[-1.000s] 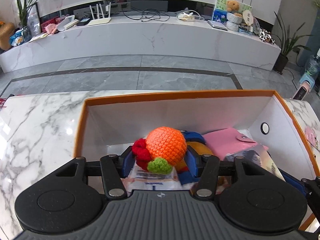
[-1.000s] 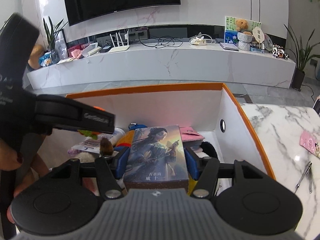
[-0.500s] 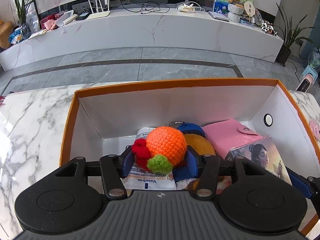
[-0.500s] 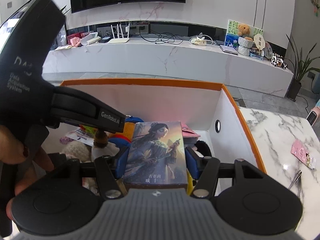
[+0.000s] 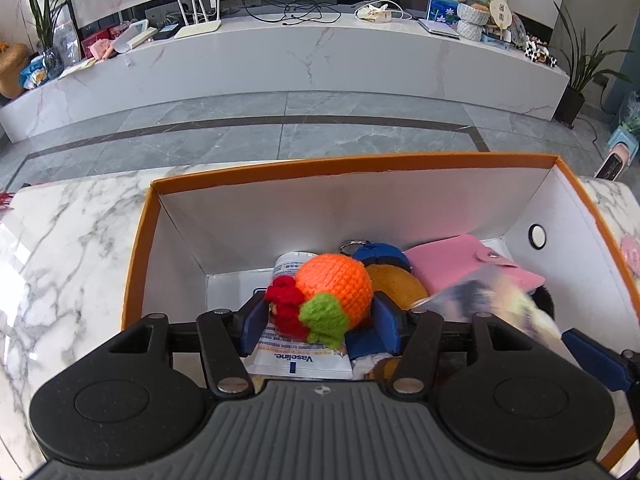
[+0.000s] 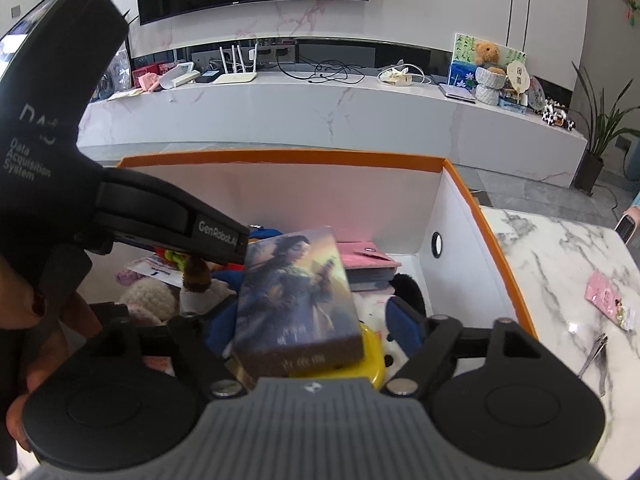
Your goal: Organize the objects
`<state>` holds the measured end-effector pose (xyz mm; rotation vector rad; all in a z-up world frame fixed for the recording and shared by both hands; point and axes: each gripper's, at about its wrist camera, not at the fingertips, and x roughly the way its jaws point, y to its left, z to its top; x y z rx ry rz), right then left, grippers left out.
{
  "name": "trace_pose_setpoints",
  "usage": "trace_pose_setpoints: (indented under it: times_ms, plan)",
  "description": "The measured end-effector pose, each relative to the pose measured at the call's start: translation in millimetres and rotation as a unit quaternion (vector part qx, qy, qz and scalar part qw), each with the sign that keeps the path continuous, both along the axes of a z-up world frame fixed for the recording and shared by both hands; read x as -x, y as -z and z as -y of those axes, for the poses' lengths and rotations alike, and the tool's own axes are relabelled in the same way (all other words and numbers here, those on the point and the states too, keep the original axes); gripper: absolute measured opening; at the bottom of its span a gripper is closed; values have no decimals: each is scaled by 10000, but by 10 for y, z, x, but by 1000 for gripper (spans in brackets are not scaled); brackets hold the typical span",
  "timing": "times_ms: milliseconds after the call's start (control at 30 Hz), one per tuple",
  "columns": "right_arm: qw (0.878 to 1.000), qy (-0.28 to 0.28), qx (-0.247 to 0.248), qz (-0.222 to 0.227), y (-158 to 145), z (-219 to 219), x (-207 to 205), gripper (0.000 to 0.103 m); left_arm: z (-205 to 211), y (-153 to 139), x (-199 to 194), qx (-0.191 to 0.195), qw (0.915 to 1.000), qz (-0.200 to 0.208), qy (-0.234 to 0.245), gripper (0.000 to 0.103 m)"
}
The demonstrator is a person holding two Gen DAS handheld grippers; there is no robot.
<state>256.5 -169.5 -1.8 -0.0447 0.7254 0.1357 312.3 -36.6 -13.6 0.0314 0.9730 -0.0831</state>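
Both grippers hang over the open orange-rimmed box [image 5: 344, 168] on the marble table [image 5: 68, 248]. Left gripper [image 5: 320, 316] has just been easing its jaws apart, yet the blue pads still sit against the sides of the crocheted orange toy [image 5: 334, 284], with its red and green knitted bits, so the toy is held just above the box's contents. Beneath it lie a Vaseline packet [image 5: 300, 358], a white tub, a blue item and a brown round one; a pink wallet [image 5: 460, 264] rests toward the box's right wall. Right gripper [image 6: 316, 320] has just been opening its jaws and now stands wide: the card box [image 6: 298, 300] with a painted figure on its face is between the blue fingers [image 6: 404, 320] but clear of them, tilted and blurred, over a yellow object and soft toys in the box. A person's hand [image 6: 44, 340] grips the left tool's handle at the left edge of the right wrist view.
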Motion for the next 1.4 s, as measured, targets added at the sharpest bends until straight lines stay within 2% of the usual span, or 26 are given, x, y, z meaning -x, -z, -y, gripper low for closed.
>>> trace_pose_setpoints:
  times_ms: [300,767,1400]
  plan:
    - [10000,45,57,27,3,-9,38,93,-23,-44,6,103,9999,45,-48,68]
    - [9999,62,90,44,-13,-11,67,100,41,-119,68,8,9999,131,-52,68]
    - [9999,114,60,43,-50,48,169,102,84,-284,195,-98,9996,252,-88,70]
